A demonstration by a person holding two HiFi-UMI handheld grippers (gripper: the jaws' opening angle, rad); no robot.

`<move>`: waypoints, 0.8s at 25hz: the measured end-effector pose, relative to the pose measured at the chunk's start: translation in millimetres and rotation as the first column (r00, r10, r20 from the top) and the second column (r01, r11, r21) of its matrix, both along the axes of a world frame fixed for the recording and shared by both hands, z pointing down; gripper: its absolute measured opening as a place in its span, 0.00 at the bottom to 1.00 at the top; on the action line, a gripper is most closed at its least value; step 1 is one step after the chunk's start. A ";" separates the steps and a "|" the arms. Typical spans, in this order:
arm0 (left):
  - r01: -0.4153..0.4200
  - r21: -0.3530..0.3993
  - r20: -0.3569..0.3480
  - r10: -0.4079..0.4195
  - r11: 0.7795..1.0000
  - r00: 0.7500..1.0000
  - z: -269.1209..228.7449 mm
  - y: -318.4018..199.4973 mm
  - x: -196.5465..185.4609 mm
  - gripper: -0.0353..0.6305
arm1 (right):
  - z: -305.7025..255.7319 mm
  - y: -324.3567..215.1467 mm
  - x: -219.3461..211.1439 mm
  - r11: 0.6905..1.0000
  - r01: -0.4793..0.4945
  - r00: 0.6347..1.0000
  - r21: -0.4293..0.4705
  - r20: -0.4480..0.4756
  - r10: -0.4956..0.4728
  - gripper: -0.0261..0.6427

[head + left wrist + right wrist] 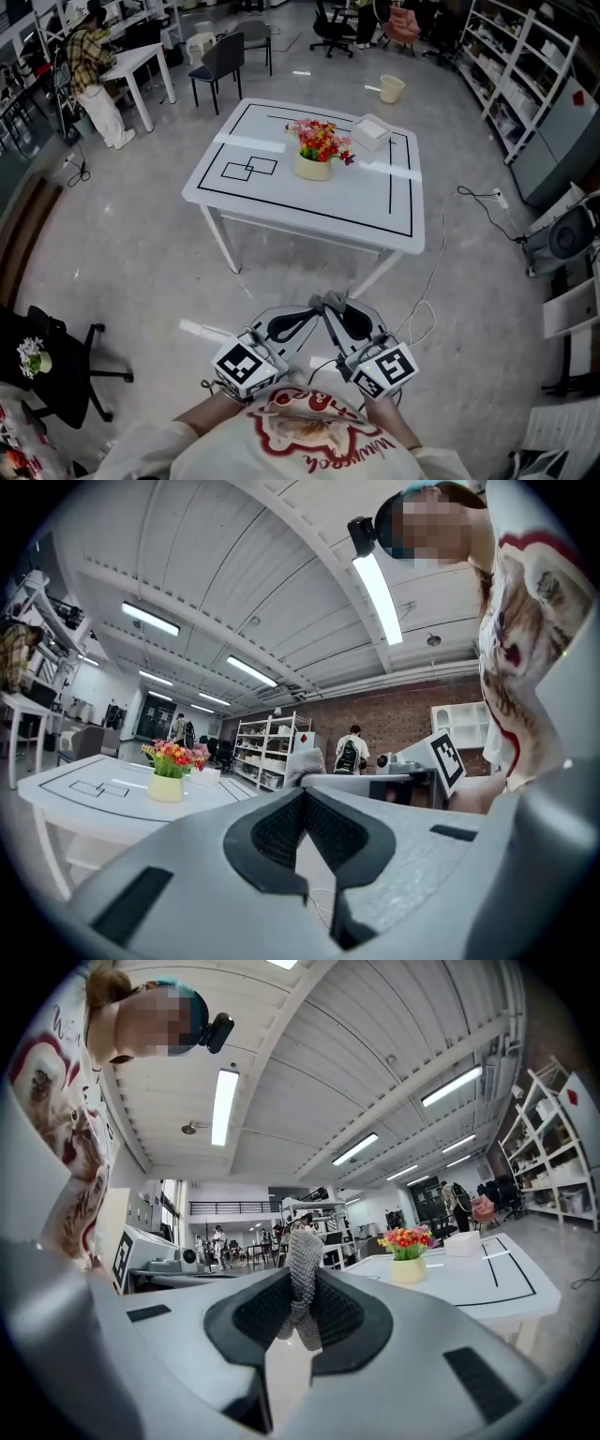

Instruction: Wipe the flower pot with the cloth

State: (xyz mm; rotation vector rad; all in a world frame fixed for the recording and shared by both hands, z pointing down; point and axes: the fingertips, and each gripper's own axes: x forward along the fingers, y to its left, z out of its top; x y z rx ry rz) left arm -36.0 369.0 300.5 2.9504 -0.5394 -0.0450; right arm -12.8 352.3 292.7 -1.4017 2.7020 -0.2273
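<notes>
Flower pot [313, 168]: cream, bright flowers [320, 139] in it, upright on white surface [281, 202], inside black taped outline, toward far side. White box [372, 131] near pot, behind and to right, not touching. I see pot well ahead of both grippers, no contact. Grey cloth [302, 1279] pinched in my right gripper [339, 315], jaws narrow on it, cloth end poking past tips. My left gripper [298, 321] just beside right one, jaws closed tip to tip, nothing between. Both over floor, short of surface.
</notes>
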 end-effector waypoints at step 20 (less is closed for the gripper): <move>0.062 0.004 0.008 -0.062 0.998 0.998 -0.6 45.9 -96.6 0.06 | -9.6 49.0 -79.8 1.000 0.007 0.999 0.023 -0.033 -0.006 0.12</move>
